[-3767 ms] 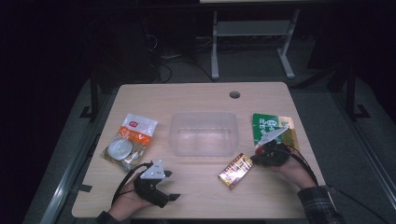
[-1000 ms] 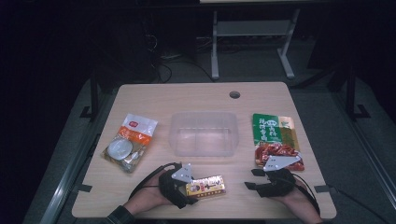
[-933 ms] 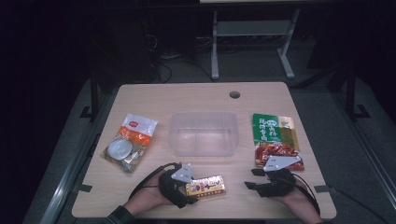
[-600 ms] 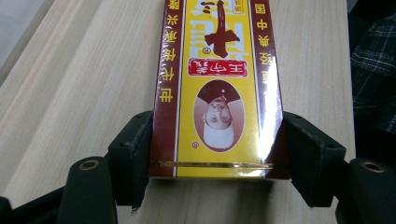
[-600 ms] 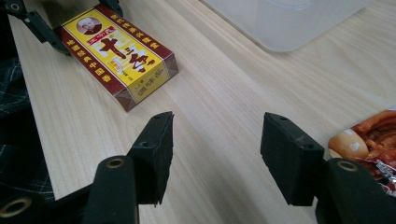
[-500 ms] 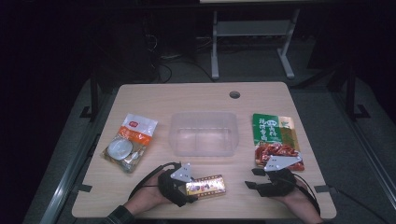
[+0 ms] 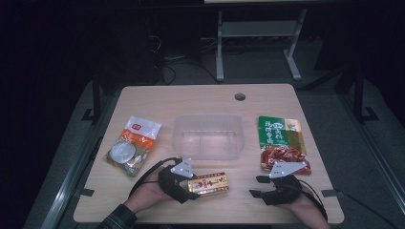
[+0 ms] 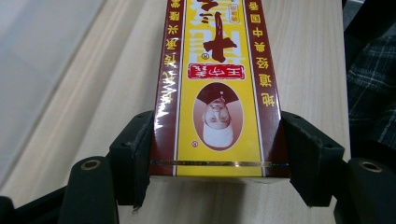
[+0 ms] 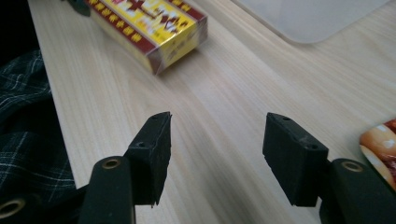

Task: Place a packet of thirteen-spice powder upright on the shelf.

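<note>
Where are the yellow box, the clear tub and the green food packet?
yellow box [image 7: 208, 183]: high view, its top face.
clear tub [image 7: 208, 119]: high view, its far rim.
green food packet [image 7: 279, 133]: high view, its green upper half.

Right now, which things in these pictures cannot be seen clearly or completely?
- Box: in the left gripper view its far end is cut by the top edge; the left tongs cover its sides.
- Red snack bag: in the right gripper view cut by the right edge.
- Print on the green bag: too small in the high view.
- Bin: in the right gripper view cut by the top edge.
</note>
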The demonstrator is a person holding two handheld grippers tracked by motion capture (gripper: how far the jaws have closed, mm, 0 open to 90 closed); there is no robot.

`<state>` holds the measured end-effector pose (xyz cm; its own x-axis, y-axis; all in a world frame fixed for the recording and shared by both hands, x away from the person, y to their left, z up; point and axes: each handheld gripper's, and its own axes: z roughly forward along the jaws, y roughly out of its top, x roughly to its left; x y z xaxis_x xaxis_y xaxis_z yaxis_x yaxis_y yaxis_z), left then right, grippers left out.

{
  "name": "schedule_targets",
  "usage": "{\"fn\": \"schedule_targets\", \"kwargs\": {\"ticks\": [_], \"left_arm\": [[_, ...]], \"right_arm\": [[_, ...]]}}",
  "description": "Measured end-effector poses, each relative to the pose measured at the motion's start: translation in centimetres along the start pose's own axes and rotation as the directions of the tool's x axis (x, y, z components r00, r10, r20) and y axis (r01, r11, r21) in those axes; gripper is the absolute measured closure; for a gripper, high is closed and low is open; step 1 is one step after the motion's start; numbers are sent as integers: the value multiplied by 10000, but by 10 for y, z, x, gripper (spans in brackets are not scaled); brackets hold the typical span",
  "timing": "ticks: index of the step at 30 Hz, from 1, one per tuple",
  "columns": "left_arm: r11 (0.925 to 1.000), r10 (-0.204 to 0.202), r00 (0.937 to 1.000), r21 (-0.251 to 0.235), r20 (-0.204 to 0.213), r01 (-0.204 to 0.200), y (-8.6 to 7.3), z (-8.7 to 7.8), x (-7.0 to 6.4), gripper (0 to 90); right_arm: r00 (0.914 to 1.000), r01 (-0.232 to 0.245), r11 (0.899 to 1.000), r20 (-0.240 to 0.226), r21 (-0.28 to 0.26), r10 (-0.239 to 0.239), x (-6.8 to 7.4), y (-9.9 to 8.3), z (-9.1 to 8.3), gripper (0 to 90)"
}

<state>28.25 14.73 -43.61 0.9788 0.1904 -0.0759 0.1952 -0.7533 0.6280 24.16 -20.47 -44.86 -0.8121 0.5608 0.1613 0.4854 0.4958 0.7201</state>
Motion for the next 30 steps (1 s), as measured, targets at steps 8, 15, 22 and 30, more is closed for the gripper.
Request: {"fn": "schedule_targets", "kwargs": {"ticks": [8,15,22,30], "left_arm": [[9996,-80,10000,-278,22,80,9,-12,9,323],[9993,-92,10000,-366,-11,92,19,-23,27,323],[9990,195,9998,-389,-89,-198,34,-37,42,323],[9985,333,9993,-433,-143,-339,50,-41,59,323]], "right_arm": [[9996,238,9997,-124,24,-237,3,-2,4,381],[9993,332,9993,-173,153,-329,4,-2,5,382],[9993,370,9992,-30,179,-370,3,-1,6,382],[9994,330,9992,22,233,-331,3,-1,7,382]]}}
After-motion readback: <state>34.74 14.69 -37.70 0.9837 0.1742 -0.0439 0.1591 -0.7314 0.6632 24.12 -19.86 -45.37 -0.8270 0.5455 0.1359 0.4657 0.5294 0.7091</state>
